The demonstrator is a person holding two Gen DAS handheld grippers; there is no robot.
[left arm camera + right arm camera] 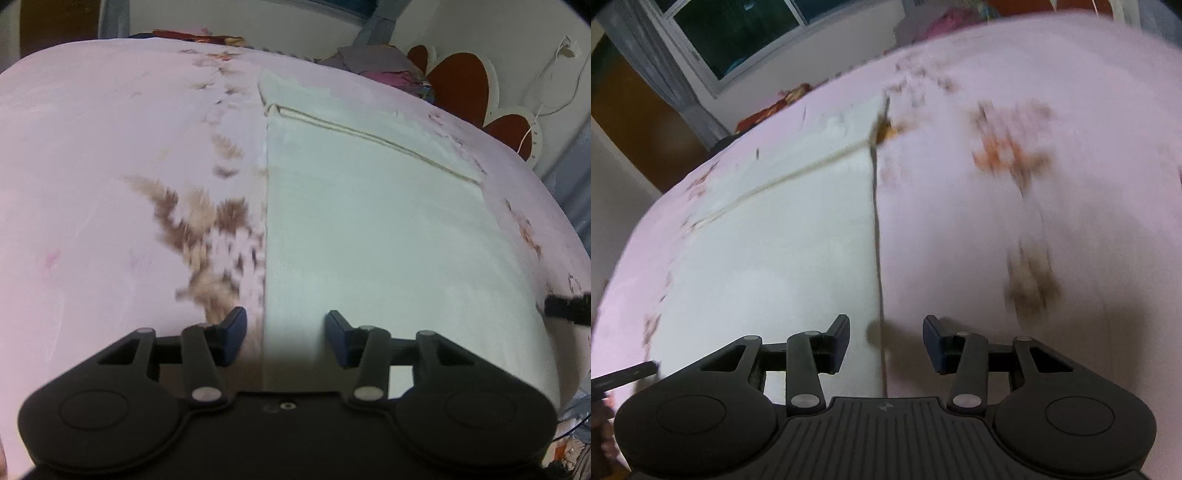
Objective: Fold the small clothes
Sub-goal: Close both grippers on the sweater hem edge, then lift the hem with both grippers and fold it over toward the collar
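A pale mint-white cloth (369,229) lies flat on the pink flowered bedsheet (92,166), with a seam line across its far part. My left gripper (285,334) is open and empty, straddling the cloth's left edge at its near end. In the right wrist view the same cloth (768,258) lies left of centre on the sheet (960,221). My right gripper (885,341) is open and empty, straddling the cloth's right edge. The right gripper's tip shows at the right edge of the left wrist view (569,308); the left gripper's tip shows at the left of the right wrist view (624,376).
A pile of coloured clothes (380,62) lies at the bed's far side, beside a red flower-shaped headboard (461,85). More coloured fabric (772,107) lies at the far edge under a window (738,33). The view is motion-blurred.
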